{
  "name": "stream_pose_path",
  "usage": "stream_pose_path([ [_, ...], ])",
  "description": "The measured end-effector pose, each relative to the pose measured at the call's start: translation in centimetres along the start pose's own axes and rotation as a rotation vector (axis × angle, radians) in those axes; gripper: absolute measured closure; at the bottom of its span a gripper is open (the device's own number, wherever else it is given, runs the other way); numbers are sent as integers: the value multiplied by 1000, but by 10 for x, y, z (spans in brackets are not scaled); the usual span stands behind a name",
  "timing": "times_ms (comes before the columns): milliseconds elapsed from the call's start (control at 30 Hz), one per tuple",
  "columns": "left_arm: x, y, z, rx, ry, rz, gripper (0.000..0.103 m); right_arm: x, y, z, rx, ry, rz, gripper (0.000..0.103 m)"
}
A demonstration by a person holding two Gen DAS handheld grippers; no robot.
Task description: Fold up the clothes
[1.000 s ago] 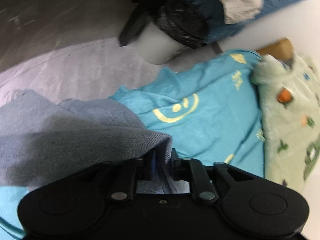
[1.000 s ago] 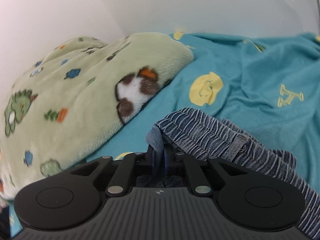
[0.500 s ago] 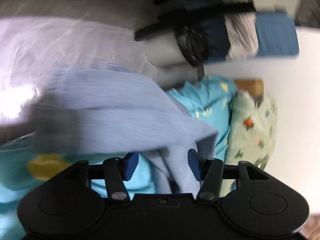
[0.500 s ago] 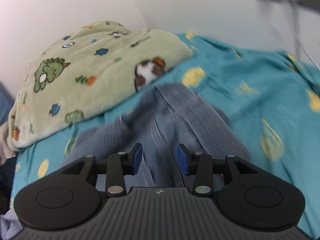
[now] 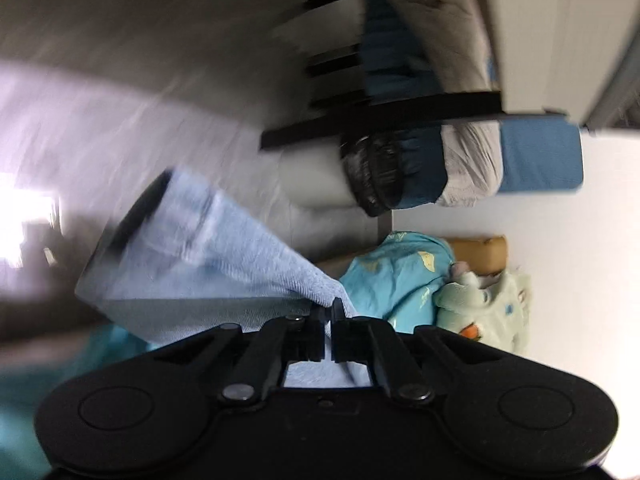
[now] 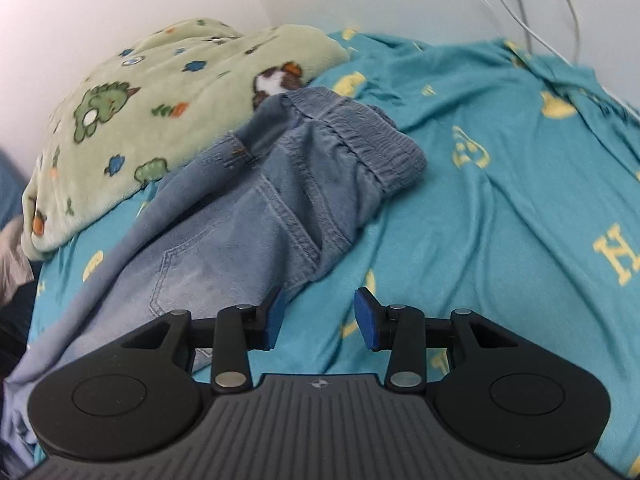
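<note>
Light blue jeans [image 6: 280, 200] lie on the teal bed sheet [image 6: 500, 208], their elastic waistband at the far end by the green blanket. My right gripper [image 6: 320, 316] hangs open just above the sheet, near the jeans' lower right edge, and its blue pads [image 6: 366, 316] hold nothing. In the blurred left wrist view, my left gripper [image 5: 328, 314] is shut on a fold of the jeans leg [image 5: 192, 248]. That leg stretches away up and to the left, off the bed.
A green fleece blanket with dinosaur prints [image 6: 140, 96] is heaped at the head of the bed, against the white wall. A white bin with a black liner [image 5: 320, 184] and a chair piled with blue and grey cloth [image 5: 472, 160] stand beside the bed. Cables [image 6: 520, 12] hang on the wall.
My right gripper let go of the waistband and drew back; the jeans now lie flat on the sheet. My left gripper opened, then shut again on the leg while swinging sideways.
</note>
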State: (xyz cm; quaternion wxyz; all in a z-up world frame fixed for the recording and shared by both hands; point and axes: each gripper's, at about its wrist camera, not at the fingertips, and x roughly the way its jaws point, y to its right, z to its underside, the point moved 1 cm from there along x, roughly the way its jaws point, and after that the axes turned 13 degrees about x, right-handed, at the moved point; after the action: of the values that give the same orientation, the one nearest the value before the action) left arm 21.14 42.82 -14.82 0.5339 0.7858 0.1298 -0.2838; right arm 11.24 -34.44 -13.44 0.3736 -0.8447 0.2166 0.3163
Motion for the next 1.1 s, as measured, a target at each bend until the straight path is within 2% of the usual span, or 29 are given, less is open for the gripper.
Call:
stream_pose_path([
  [67,15,18,-16,79,20,-63,102,8,-9,3,-26,-1,-13,62],
  [200,63,40,-37,146,16,-147,102,26,-28,10,-80,-16,-24,62],
  [300,108,45,-36,253,-15,-198,101,33,-42,12,-129,-8,-36,62],
  [367,129,39,-27,285,-26,-227,99,34,-48,15,-161,7,-30,62],
  [400,136,32,-22,281,-35,-232,95,36,-48,15,-160,4,-29,62],
  [467,143,17,-14,248,-56,-221,90,39,-48,16,-150,-9,-22,62],
  [567,138,-4,-7,182,-87,-175,71,47,-46,15,-130,-29,-4,62],
  [633,120,-18,-4,121,-117,-127,58,49,-49,17,-126,-32,-2,62],
  [700,100,-33,1,49,-154,-81,54,48,-49,18,-127,-37,-12,62],
  [800,66,-57,16,-60,-222,-27,41,42,-51,22,-144,-38,-33,62],
  [867,49,-71,25,-94,-268,3,36,37,-51,24,-156,-35,-42,62],
  [900,45,-79,30,-119,-293,-7,33,34,-51,25,-162,-33,-45,62],
  [1033,53,-112,53,-280,-393,-56,32,23,-52,30,-182,-22,-44,62],
  [1100,62,-115,55,-291,-387,-47,30,18,-52,33,-186,-18,-47,61],
])
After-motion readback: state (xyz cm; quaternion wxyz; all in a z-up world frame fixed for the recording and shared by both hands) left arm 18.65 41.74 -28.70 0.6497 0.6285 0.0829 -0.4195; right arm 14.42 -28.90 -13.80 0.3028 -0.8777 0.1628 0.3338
